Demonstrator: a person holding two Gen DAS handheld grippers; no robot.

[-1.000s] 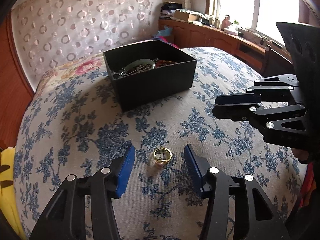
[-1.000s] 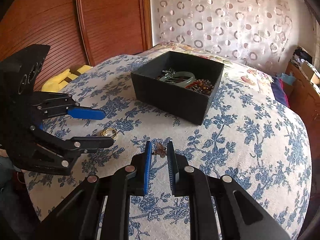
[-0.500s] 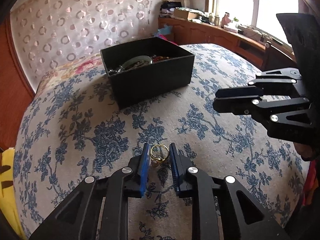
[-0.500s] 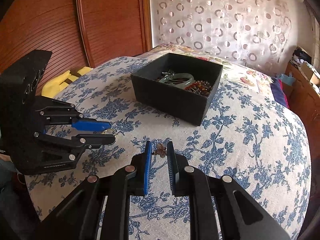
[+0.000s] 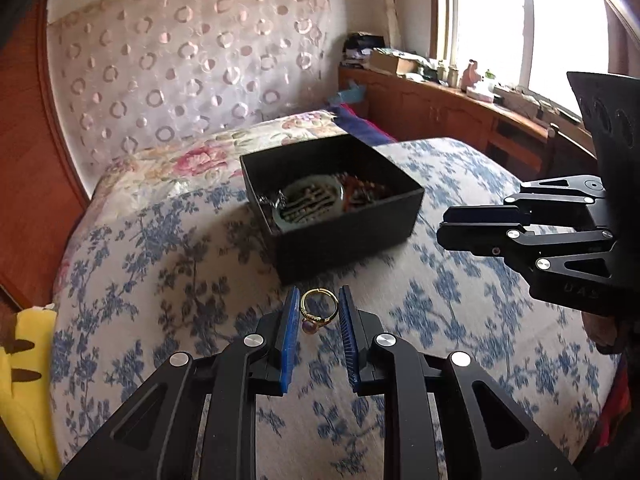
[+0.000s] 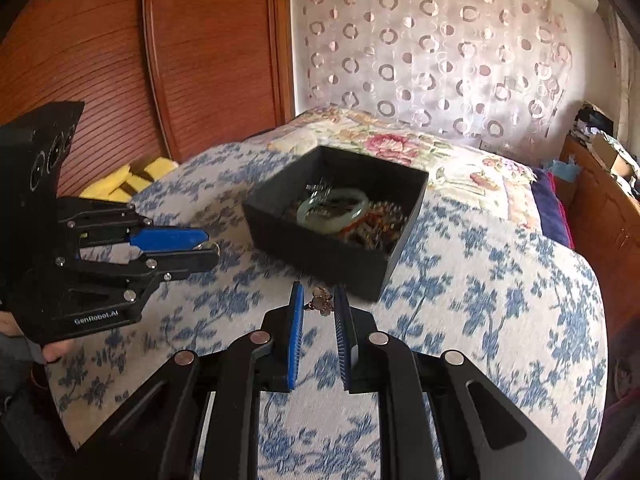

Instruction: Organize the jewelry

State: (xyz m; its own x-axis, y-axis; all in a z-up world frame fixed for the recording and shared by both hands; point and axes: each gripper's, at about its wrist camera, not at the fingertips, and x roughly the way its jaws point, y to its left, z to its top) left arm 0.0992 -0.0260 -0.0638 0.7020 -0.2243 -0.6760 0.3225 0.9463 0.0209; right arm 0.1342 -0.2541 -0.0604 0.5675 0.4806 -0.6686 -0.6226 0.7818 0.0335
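My left gripper (image 5: 319, 300) is shut on a gold ring (image 5: 306, 313) with a small purple stone, held just above the blue-flowered bedspread (image 5: 168, 280). In the right wrist view the left gripper (image 6: 210, 246) is at the left, with the ring (image 6: 211, 245) at its tips. My right gripper (image 6: 318, 294) is shut on a small brown flower-shaped piece (image 6: 322, 303). In the left wrist view the right gripper (image 5: 444, 226) shows side-on at the right. A black open box (image 5: 348, 240) (image 6: 320, 258) stands ahead of both, holding a pale green bangle (image 5: 312, 200) (image 6: 332, 210), beads and chains.
A yellow object (image 5: 24, 360) (image 6: 120, 184) lies off the bed's left side by the wooden wall panel (image 6: 100, 40). A floral pillow (image 6: 400, 144) lies behind the box. A wooden cabinet (image 5: 440, 108) with clutter runs under the window at the right.
My left gripper closed on the gold ring and lifted it off the bedspread, toward the box. My right gripper stayed shut on the small flower-shaped piece.
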